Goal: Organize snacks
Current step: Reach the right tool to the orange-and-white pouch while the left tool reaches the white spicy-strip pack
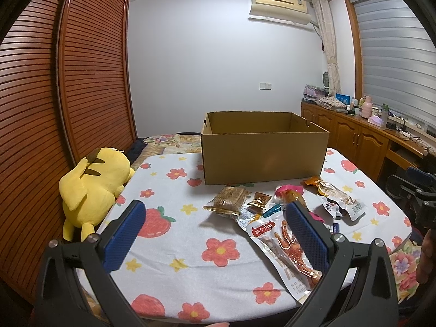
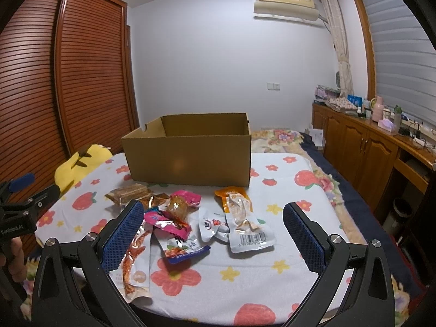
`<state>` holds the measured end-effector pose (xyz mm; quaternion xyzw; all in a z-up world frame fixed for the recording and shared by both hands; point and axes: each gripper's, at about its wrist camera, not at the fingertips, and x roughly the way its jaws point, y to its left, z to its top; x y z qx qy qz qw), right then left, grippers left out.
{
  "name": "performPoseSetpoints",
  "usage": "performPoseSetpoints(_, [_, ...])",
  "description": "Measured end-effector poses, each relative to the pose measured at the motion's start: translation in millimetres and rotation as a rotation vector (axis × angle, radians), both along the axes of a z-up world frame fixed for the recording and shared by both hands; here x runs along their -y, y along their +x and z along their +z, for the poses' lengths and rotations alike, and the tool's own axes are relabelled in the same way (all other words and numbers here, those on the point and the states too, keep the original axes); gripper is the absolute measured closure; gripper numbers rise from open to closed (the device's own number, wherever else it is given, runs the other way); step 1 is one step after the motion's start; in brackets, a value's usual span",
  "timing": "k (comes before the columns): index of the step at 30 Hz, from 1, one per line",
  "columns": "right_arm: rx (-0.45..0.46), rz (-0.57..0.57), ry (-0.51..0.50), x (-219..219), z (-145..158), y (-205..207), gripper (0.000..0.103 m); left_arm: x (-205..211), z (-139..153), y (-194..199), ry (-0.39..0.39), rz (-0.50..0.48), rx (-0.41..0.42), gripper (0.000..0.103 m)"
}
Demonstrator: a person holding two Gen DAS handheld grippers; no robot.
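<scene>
An open, empty-looking cardboard box stands at the far side of the table; it also shows in the right wrist view. Several snack packets lie in front of it: a brown cracker pack, a long red-strip pack, a pink pack, an orange-and-white pack with a barcode. My left gripper is open and empty above the cloth, left of the pile. My right gripper is open and empty, hovering over the pile.
A flowered tablecloth covers the table. A yellow plush toy lies at the left edge. A brown slatted wardrobe stands left, wooden cabinets right. A bed lies beyond the table.
</scene>
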<state>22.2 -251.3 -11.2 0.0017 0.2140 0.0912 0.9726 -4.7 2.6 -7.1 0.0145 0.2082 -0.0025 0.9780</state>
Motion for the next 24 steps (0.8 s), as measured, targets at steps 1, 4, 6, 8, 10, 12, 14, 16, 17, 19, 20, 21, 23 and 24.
performPoseSetpoints(1, [-0.001, 0.0, 0.0, 0.2, -0.3, -0.2, 0.0, 0.2, -0.6, 0.1, -0.001, -0.002, -0.001, 0.0])
performPoseSetpoints(4, [-0.005, 0.001, -0.001, -0.8, -0.5, -1.1, 0.0, 1.8, -2.2, 0.3, -0.001, -0.008, -0.008, 0.0])
performPoseSetpoints(6, [-0.008, 0.002, -0.002, -2.7, 4.0, -3.7, 0.0, 2.7, -4.8, 2.2, -0.006, -0.016, -0.02, 0.0])
performPoseSetpoints(8, [-0.014, 0.002, -0.003, -1.4, 0.8, -3.3, 0.0, 3.5, -8.8, 5.9, -0.013, -0.026, -0.037, 0.0])
performPoseSetpoints(10, [-0.021, 0.005, -0.001, 0.9, -2.2, -2.4, 0.0, 5.5, -14.3, 10.1, -0.02, -0.035, -0.058, 0.0])
performPoseSetpoints(12, [-0.034, 0.005, -0.003, 3.9, -7.9, -0.4, 0.0, 9.2, -20.2, 14.4, -0.033, -0.052, -0.082, 0.0])
performPoseSetpoints(14, [-0.041, 0.006, -0.002, 6.3, -11.4, 1.3, 0.0, 13.3, -25.3, 19.2, -0.04, -0.067, -0.101, 0.0])
performPoseSetpoints(16, [-0.054, 0.007, -0.001, 9.9, -15.9, 4.0, 0.0, 19.1, -30.6, 24.0, -0.05, -0.089, -0.12, 0.0])
performPoseSetpoints(17, [-0.056, 0.008, -0.002, 11.1, -16.9, 4.2, 0.0, 21.9, -33.2, 26.7, -0.059, -0.103, -0.132, 0.0])
performPoseSetpoints(19, [-0.063, 0.01, -0.005, 14.2, -20.7, 5.8, 0.0, 28.8, -38.6, 32.7, -0.072, -0.133, -0.159, 0.0])
performPoseSetpoints(20, [-0.064, 0.011, -0.005, 14.9, -20.7, 5.3, 0.0, 32.2, -41.6, 35.8, -0.077, -0.146, -0.174, 0.0])
performPoseSetpoints(21, [-0.068, 0.011, -0.006, 16.4, -22.1, 5.3, 0.0, 36.0, -45.9, 40.0, -0.082, -0.157, -0.195, 0.0])
performPoseSetpoints(23, [-0.077, 0.011, -0.005, 18.9, -25.2, 6.4, 0.0, 42.1, -52.0, 47.0, -0.089, -0.168, -0.224, 0.0])
performPoseSetpoints(24, [-0.084, 0.012, 0.001, 21.0, -27.7, 7.0, 0.0, 44.8, -55.7, 51.3, -0.093, -0.173, -0.242, 0.0])
